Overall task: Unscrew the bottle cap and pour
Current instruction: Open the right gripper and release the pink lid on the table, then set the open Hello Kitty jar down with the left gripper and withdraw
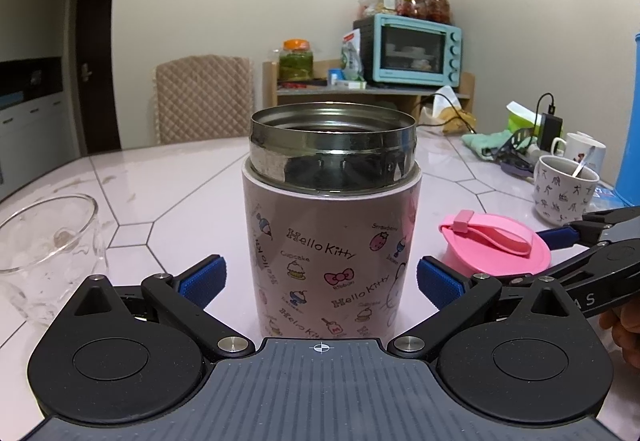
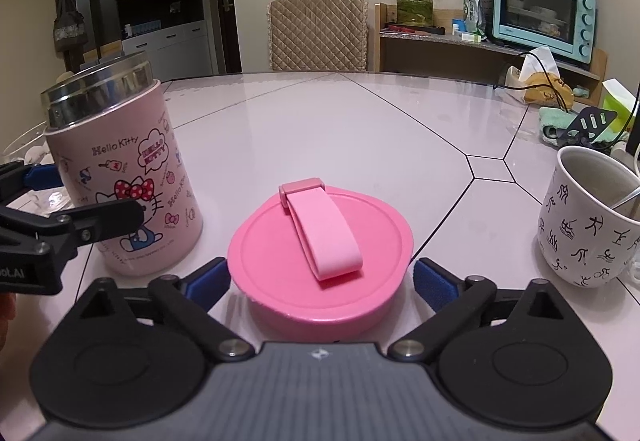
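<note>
A pink Hello Kitty bottle (image 1: 332,241) with a bare steel neck stands uncapped on the table; it also shows in the right wrist view (image 2: 124,177). My left gripper (image 1: 320,281) is open, its blue pads (image 1: 202,277) either side of the bottle with small gaps. The pink cap (image 2: 320,261) with a strap lies on the table right of the bottle; it also shows in the left wrist view (image 1: 496,245). My right gripper (image 2: 322,281) is open around the cap, pads (image 2: 434,283) just off its rim.
A clear glass cup (image 1: 44,253) stands left of the bottle. A white patterned mug (image 2: 592,217) with a spoon stands right of the cap. Another mug (image 1: 580,149), a green cloth (image 1: 488,141), cables and a blue container (image 1: 630,121) crowd the right edge. A chair (image 1: 204,101) stands behind.
</note>
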`<state>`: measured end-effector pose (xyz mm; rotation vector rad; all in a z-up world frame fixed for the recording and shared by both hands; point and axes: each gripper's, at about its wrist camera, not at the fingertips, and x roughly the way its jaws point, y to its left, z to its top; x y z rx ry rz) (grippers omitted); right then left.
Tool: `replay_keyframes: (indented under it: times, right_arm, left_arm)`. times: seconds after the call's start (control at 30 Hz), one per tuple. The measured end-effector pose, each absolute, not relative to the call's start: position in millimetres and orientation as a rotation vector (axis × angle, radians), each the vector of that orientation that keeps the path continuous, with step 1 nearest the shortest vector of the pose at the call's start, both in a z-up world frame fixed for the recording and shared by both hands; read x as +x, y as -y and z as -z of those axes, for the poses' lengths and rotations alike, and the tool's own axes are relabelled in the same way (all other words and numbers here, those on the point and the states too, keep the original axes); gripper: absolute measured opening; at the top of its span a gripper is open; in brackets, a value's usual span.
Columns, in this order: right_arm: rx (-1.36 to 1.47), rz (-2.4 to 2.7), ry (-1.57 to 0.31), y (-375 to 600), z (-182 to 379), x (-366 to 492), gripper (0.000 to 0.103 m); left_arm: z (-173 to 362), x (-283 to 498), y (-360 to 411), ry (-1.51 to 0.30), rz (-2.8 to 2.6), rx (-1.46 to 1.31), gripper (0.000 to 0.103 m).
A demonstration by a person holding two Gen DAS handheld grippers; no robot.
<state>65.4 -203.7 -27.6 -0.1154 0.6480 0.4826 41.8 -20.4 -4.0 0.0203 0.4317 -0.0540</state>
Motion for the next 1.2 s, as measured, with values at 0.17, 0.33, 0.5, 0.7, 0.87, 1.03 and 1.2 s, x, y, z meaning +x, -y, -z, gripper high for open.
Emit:
replay_keyframes:
  times: [0.17, 0.33, 0.5, 0.7, 0.87, 1.03, 1.2]
  right_arm:
    - [-0.115, -0.482, -0.652, 204, 27, 65, 0.103]
    - [-0.111, -0.476, -0.657, 205, 28, 65, 0.103]
    - [-0.109, -0.469, -0.661, 206, 28, 64, 0.103]
    - [-0.107, -0.462, -0.656, 208, 27, 60, 0.103]
    - [-0.105, -0.467, -0.654, 208, 26, 54, 0.103]
    - [-0.1, -0.469, -0.646, 210, 25, 49, 0.103]
    - [-0.086, -0.472, -0.636, 214, 24, 45, 0.103]
  left_arm:
    - [4, 41, 21, -0.43, 0.044, 0.023, 0.103]
    - [5, 42, 24, -0.447, 0.027, 0.047, 0.103]
    - [5, 40, 26, -0.451, 0.019, 0.053, 0.103]
    - [6, 39, 23, -0.474, 0.012, 0.04, 0.103]
    - [7, 37, 22, -0.483, 0.01, 0.039, 0.103]
    - [7, 34, 23, -0.487, 0.013, 0.041, 0.103]
    - [7, 32, 23, -0.487, 0.008, 0.043, 0.103]
